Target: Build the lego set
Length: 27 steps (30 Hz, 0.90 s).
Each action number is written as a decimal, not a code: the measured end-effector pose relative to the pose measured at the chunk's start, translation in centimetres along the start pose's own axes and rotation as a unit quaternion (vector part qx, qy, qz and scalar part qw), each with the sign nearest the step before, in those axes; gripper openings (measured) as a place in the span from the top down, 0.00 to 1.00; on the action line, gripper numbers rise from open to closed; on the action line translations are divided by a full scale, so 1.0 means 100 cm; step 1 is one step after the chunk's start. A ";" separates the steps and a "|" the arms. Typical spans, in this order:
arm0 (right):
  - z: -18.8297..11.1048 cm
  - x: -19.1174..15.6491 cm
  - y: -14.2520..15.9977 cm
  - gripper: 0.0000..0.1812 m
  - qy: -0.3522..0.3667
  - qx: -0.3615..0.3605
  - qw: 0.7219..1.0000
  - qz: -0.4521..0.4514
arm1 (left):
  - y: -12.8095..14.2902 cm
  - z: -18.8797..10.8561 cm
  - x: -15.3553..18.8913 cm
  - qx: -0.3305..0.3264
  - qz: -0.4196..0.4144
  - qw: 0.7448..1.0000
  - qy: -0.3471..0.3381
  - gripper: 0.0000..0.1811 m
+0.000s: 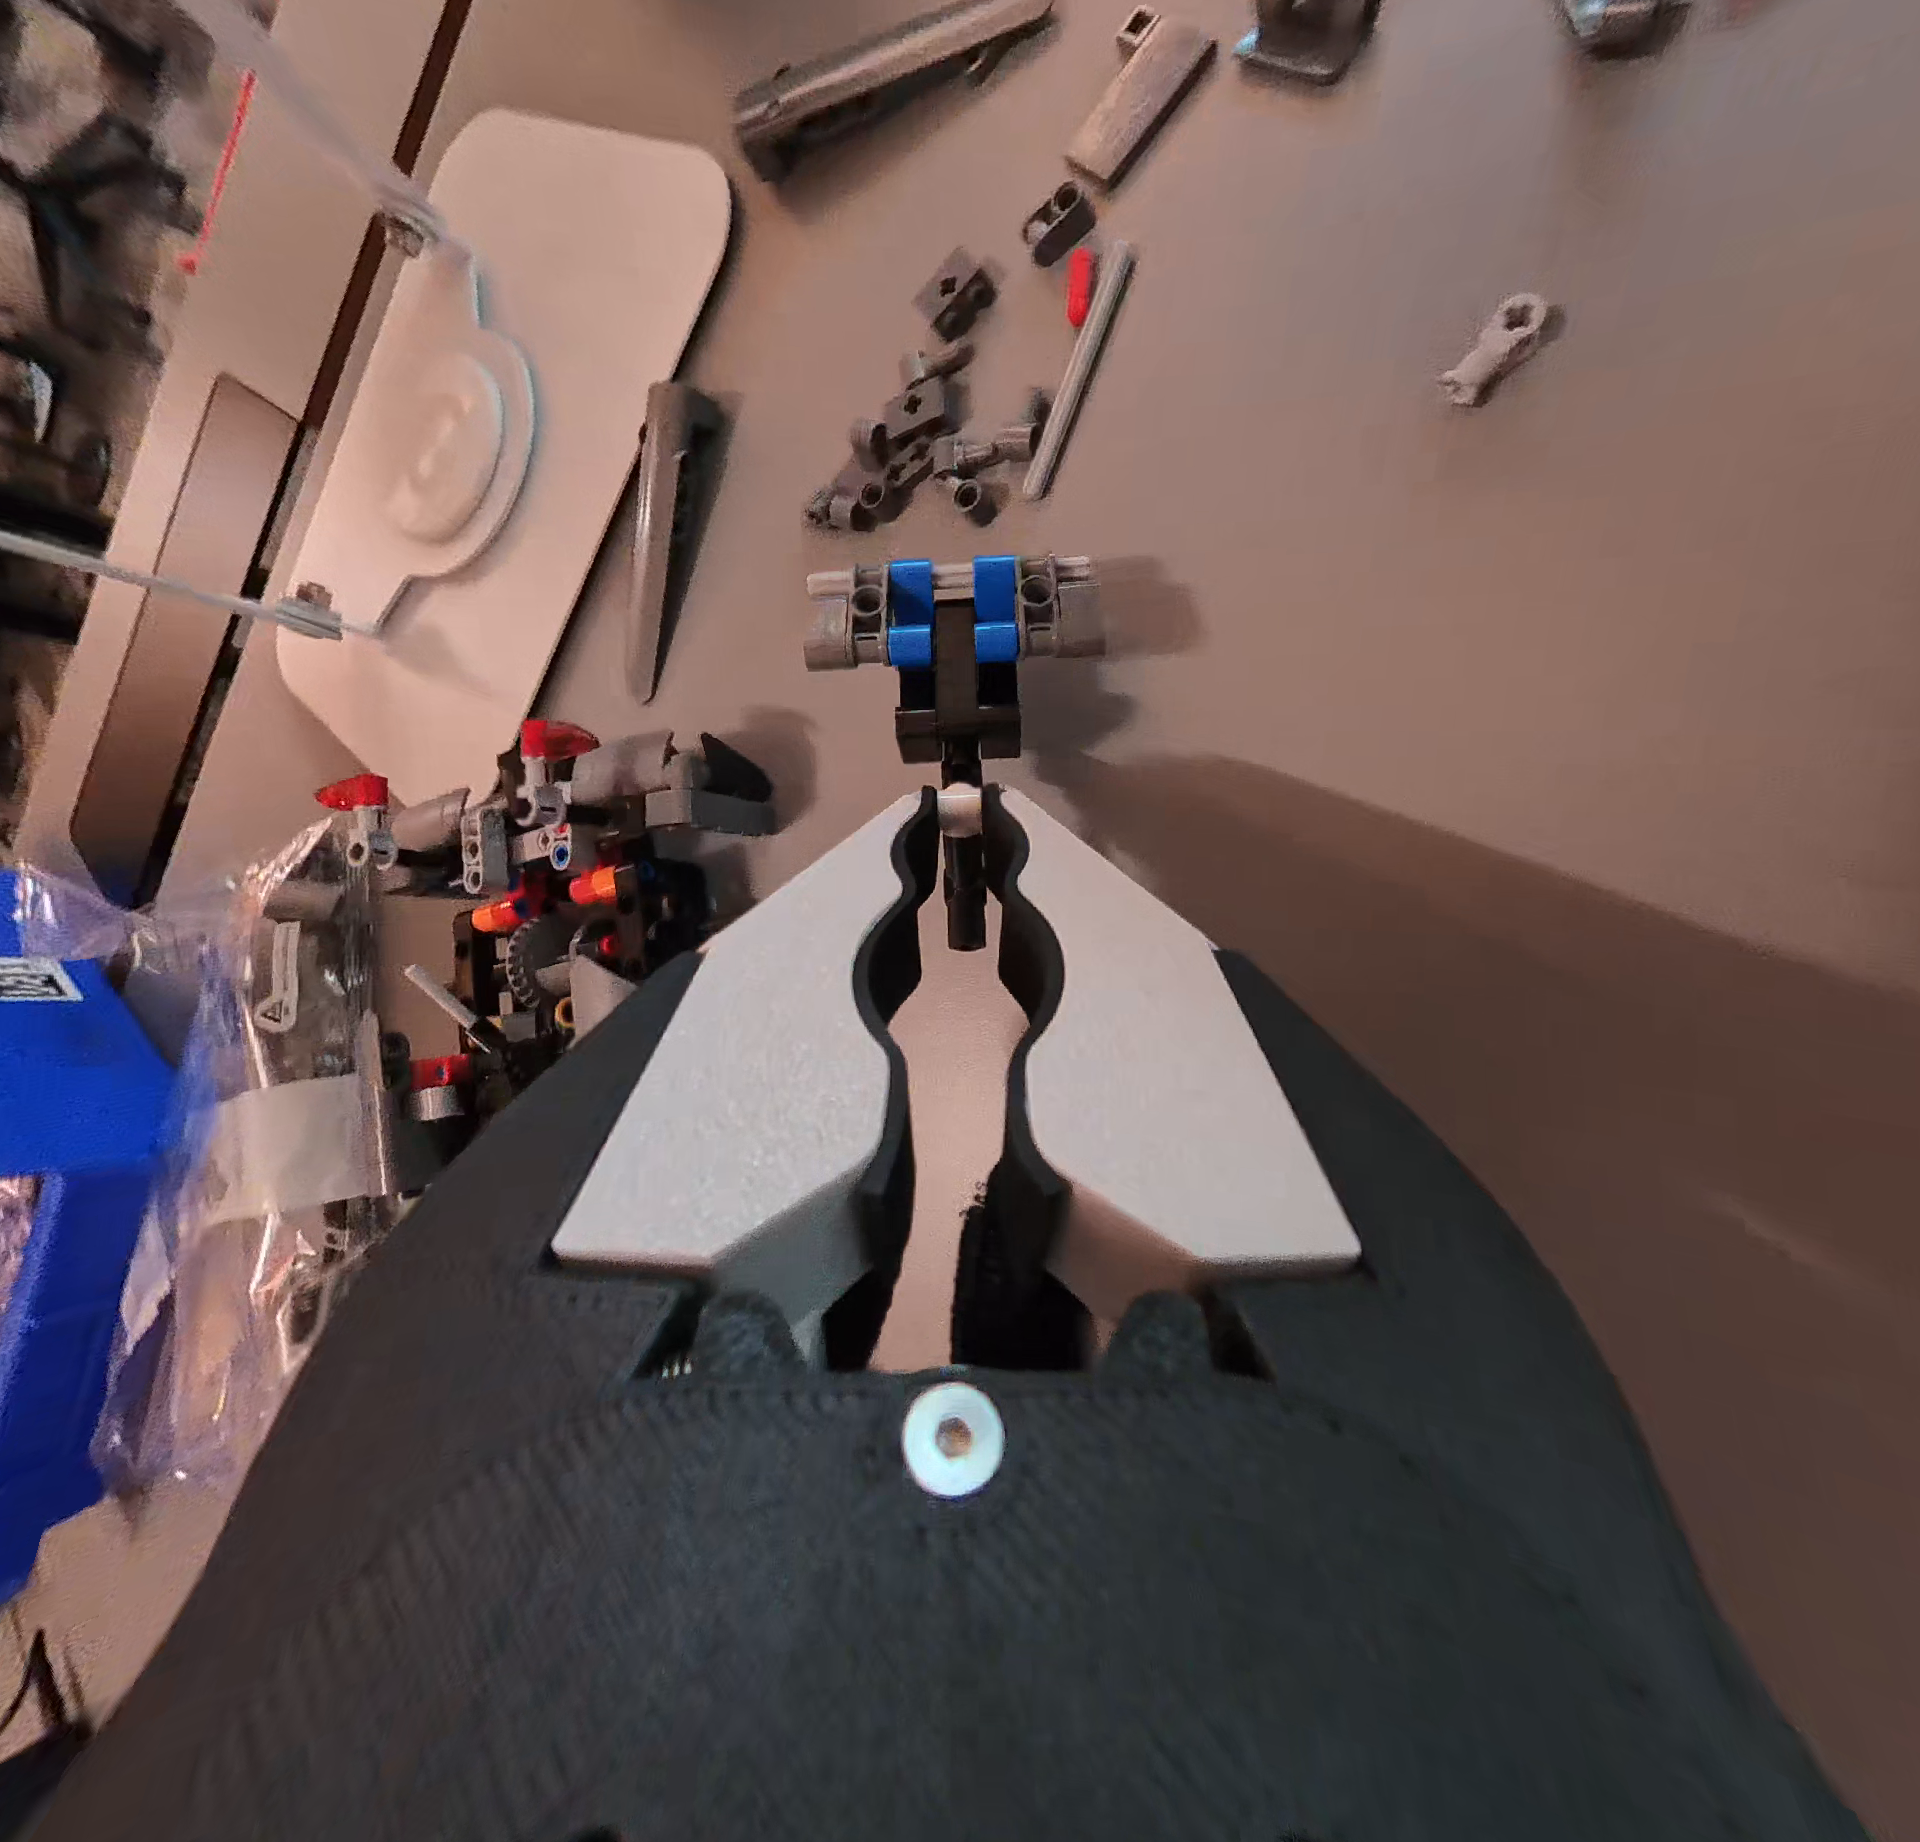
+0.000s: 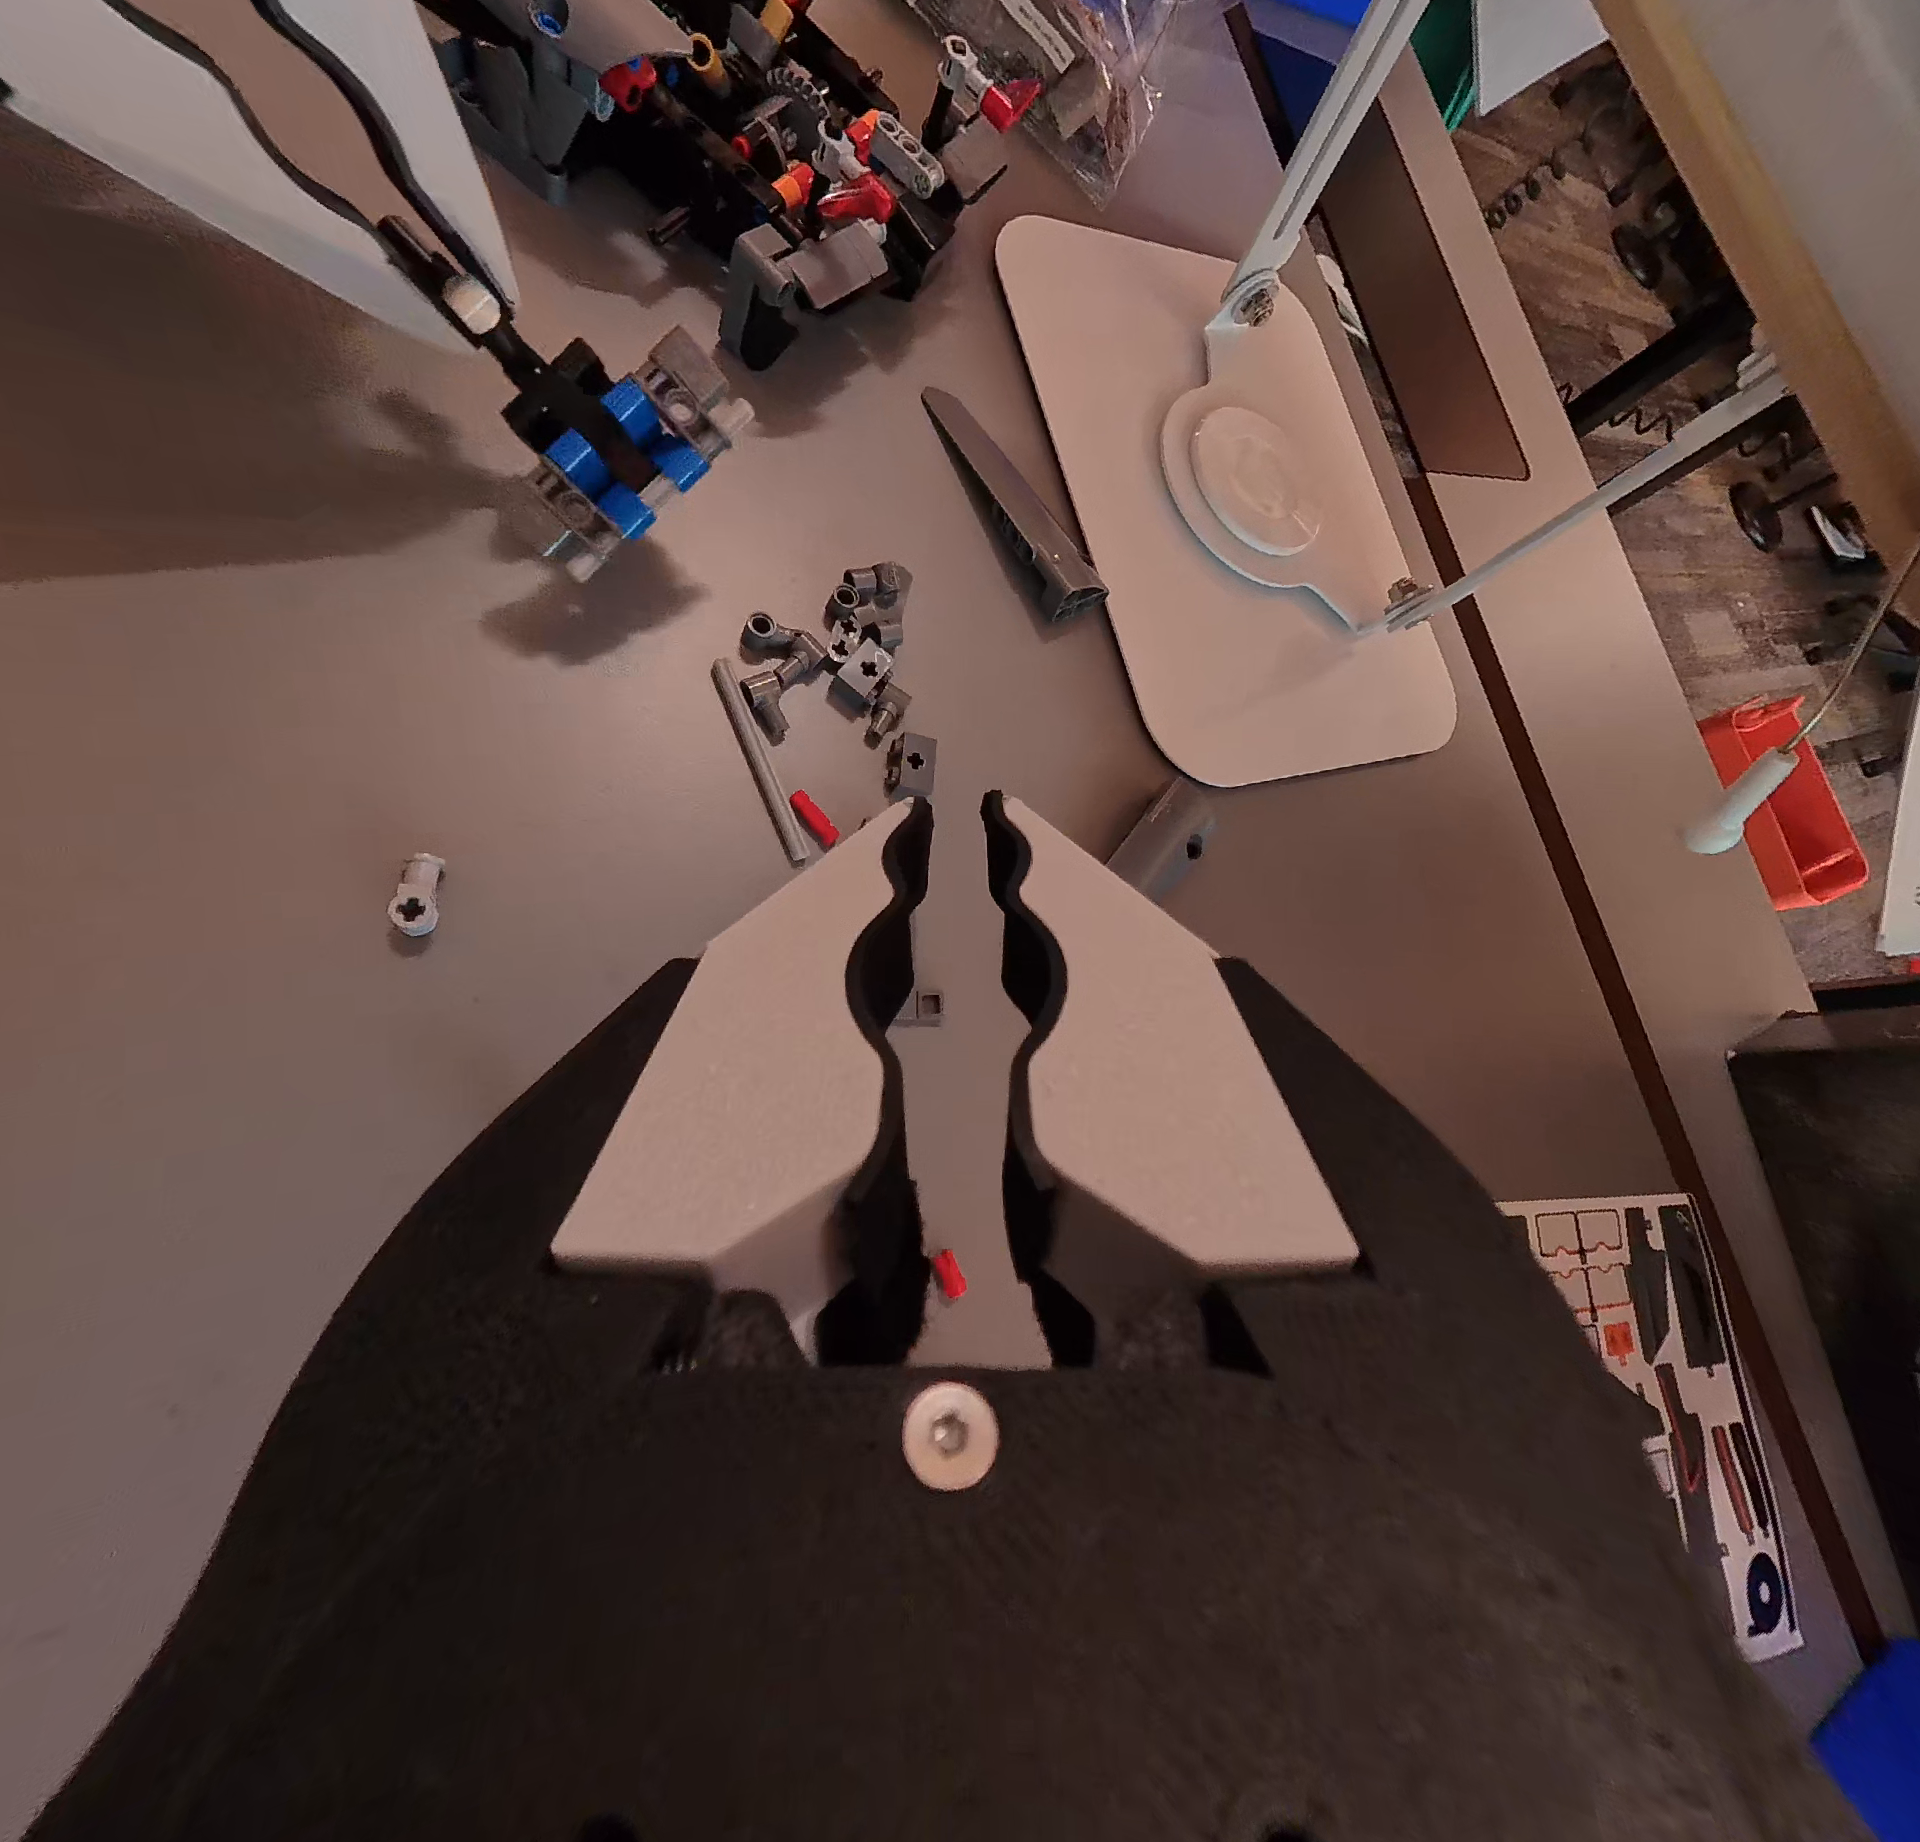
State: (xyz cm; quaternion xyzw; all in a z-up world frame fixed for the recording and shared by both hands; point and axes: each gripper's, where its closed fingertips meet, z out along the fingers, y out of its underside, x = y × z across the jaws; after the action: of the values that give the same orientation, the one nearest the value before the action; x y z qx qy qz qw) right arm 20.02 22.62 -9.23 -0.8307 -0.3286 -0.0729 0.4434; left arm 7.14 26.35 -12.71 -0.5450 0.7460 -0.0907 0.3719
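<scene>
My left gripper (image 1: 961, 805) is shut on the black axle (image 1: 963, 899) of a small sub-assembly (image 1: 951, 629) made of blue, grey and black parts. It holds it above the table, and a white bush sits at the fingertips. The same gripper (image 2: 462, 286) and sub-assembly (image 2: 613, 452) show at the upper left of the right wrist view. My right gripper (image 2: 951, 807) is narrowly open and empty. It hovers over loose parts: a dark grey holed brick (image 2: 914, 762) just ahead of the tips, a red pin (image 2: 810, 816) and a grey axle (image 2: 758, 764).
A pile of dark grey connectors (image 2: 852, 649) lies ahead. The large partly built model (image 2: 748, 99) stands at the back, with a plastic bag (image 2: 1049, 36) beside it. A white stand base (image 2: 1226, 504), a dark tapered panel (image 2: 1013, 509), a light grey connector (image 2: 416, 893) and a sticker sheet (image 2: 1662, 1377) are around. Tip to tip, the grippers are about 15 cm apart. To the red pin (image 2: 810, 816): right tips about 6 cm, left tips about 12 cm. The left camera catches it too, in the left wrist view (image 1: 1086, 284).
</scene>
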 end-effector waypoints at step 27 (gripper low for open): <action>-0.001 0.004 0.004 0.94 0.004 -0.007 1.000 0.006 | -0.008 -0.011 0.005 0.030 -0.046 0.998 0.009 0.79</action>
State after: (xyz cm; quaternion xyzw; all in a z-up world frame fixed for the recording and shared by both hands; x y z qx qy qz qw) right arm 20.60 22.57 -9.30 -0.8355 -0.3213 -0.0753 0.4393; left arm 6.92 25.31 -11.73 -0.5662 0.7205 -0.1354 0.3768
